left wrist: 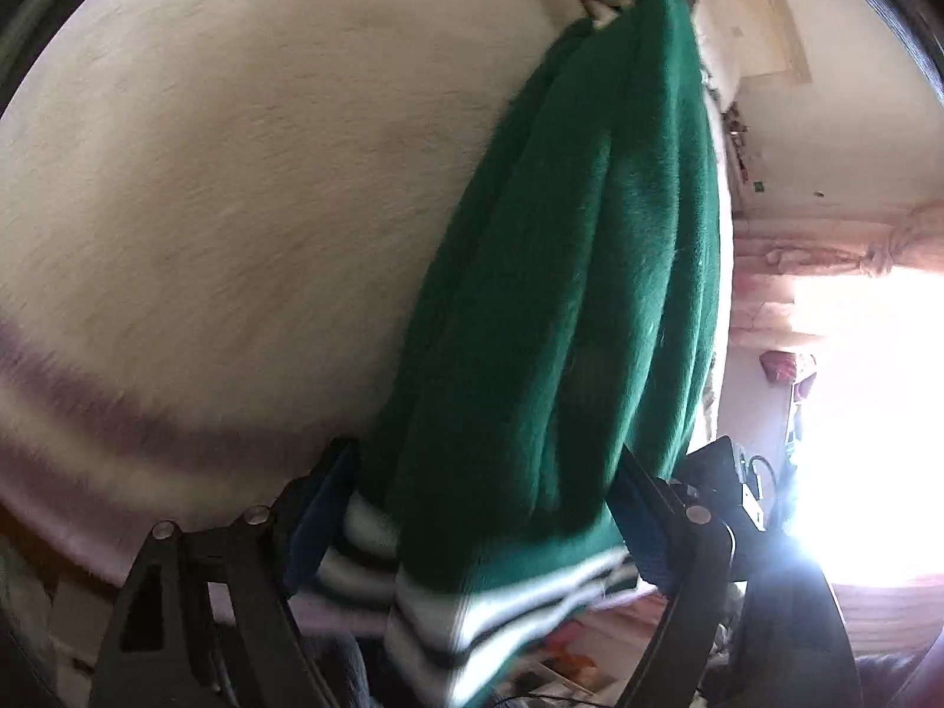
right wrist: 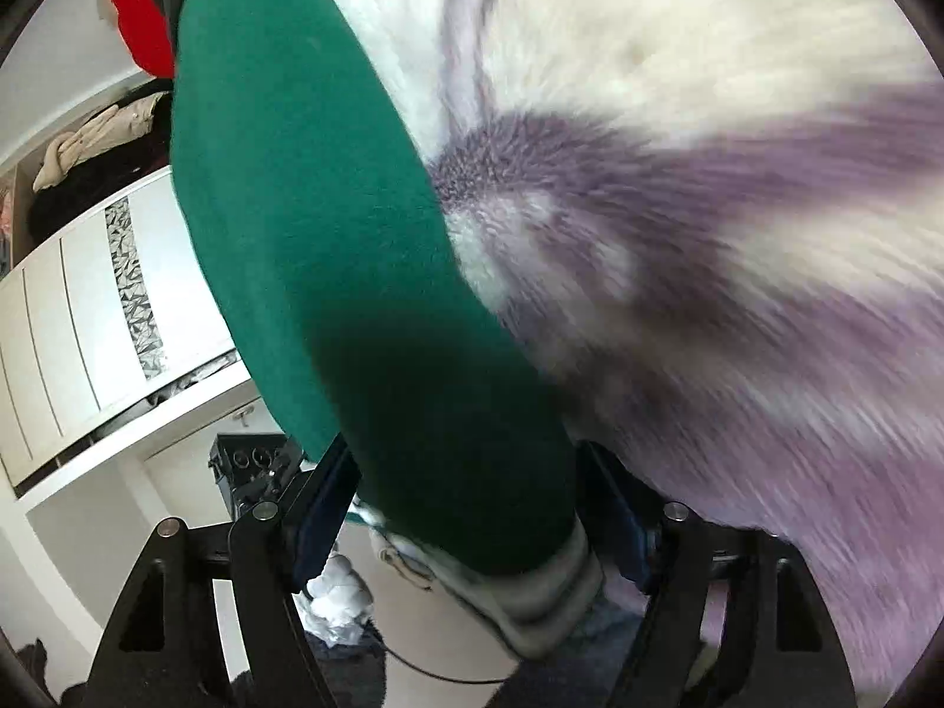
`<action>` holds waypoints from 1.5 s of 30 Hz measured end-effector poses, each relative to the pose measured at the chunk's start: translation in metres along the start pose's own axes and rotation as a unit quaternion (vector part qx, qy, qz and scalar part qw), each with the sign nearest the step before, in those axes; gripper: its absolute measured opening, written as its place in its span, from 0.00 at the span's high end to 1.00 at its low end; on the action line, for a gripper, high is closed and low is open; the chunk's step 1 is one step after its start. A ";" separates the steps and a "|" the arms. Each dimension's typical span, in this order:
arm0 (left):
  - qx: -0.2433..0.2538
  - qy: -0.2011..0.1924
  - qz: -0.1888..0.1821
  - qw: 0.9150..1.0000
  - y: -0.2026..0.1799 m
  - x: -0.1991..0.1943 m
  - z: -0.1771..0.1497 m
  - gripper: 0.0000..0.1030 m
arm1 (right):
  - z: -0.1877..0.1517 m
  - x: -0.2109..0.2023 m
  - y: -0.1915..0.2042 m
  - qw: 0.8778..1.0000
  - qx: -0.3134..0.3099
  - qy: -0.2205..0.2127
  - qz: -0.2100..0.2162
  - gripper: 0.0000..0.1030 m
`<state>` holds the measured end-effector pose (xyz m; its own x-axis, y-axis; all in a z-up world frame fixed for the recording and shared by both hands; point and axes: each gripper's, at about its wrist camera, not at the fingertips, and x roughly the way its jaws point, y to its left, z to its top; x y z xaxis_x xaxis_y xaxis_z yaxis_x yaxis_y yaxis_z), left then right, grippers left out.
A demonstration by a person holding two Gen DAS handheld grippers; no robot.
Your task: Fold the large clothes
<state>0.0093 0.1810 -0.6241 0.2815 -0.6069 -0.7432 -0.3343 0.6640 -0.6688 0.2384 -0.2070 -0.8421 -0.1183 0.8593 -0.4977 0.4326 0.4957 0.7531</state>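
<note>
A dark green sweater [left wrist: 560, 236] with a white-and-black striped hem [left wrist: 448, 607] lies stretched over a fluffy cream blanket with purple bands [left wrist: 206, 177]. My left gripper [left wrist: 484, 460] is open, and the sweater's hem end sits bunched between its fingers. In the right wrist view the same green sweater [right wrist: 295, 177] runs up from a striped cuff [right wrist: 543, 602], over the cream and purple blanket [right wrist: 708, 236]. My right gripper [right wrist: 466, 454] is open too, with the cuff end of the fabric between its fingers. Whether the pads touch the cloth is hidden by the fabric.
A red garment [right wrist: 138, 0] lies past the sweater's far end. White wardrobe doors [right wrist: 71, 307] and a shelf of clothes [right wrist: 88, 141] stand on the left, with a black case [right wrist: 253, 466] below. A bright window [left wrist: 855, 413] glares on the right in the left wrist view.
</note>
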 end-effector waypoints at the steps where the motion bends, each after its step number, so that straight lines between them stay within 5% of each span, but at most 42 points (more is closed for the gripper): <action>1: 0.018 -0.009 0.016 1.000 -0.006 0.000 -0.002 0.46 | 0.004 0.007 0.003 1.000 -0.004 -0.003 -0.003 0.22; 2: 0.034 -0.016 0.029 0.999 -0.011 0.000 -0.005 0.57 | 0.002 0.015 0.006 1.000 -0.006 -0.007 -0.001 0.27; 3: 0.041 -0.022 0.029 0.998 -0.014 -0.002 -0.011 0.69 | -0.002 0.027 0.010 1.000 -0.011 -0.009 0.004 0.50; 6: 0.035 -0.038 0.015 0.999 -0.018 -0.019 -0.023 0.78 | -0.016 0.042 0.017 1.000 -0.007 -0.016 0.001 0.74; 15: -0.012 -0.007 0.017 1.000 0.002 -0.036 -0.073 0.78 | -0.084 0.022 0.009 0.999 0.023 0.010 -0.037 0.76; 22: -0.034 0.032 -0.008 0.999 0.021 -0.017 -0.045 0.49 | -0.080 0.029 -0.019 0.999 0.031 0.027 -0.009 0.52; 26: -0.046 0.031 -0.022 0.998 0.030 -0.010 -0.035 0.49 | -0.068 0.036 -0.026 0.999 0.038 0.031 0.014 0.48; 27: -0.040 0.023 -0.013 0.999 0.027 -0.015 -0.035 0.58 | -0.061 0.036 -0.027 0.999 0.042 0.029 0.019 0.51; 28: -0.031 0.021 -0.004 0.999 0.016 -0.016 -0.035 0.72 | -0.063 0.036 -0.023 0.999 0.041 0.020 0.016 0.58; 30: -0.027 0.022 0.001 0.999 0.004 -0.035 -0.037 0.77 | -0.068 0.036 -0.015 0.999 0.041 0.013 0.012 0.76; 33: -0.023 0.008 -0.013 1.000 -0.020 -0.070 -0.032 0.80 | -0.081 0.032 0.007 0.997 0.060 0.019 0.039 0.79; 40: 0.034 -0.078 -0.077 0.993 -0.102 -0.155 0.022 0.80 | -0.085 -0.008 0.096 0.992 -0.008 0.036 0.117 0.81; 45: 0.057 -0.114 -0.103 0.986 -0.169 -0.147 0.092 0.81 | -0.036 -0.063 0.154 0.985 -0.050 -0.007 0.167 0.81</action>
<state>0.1072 0.1977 -0.4035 0.5330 -0.6286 -0.5664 -0.1489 0.5893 -0.7941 0.2805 -0.1798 -0.6794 0.0287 0.9749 -0.2210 0.3546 0.1967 0.9141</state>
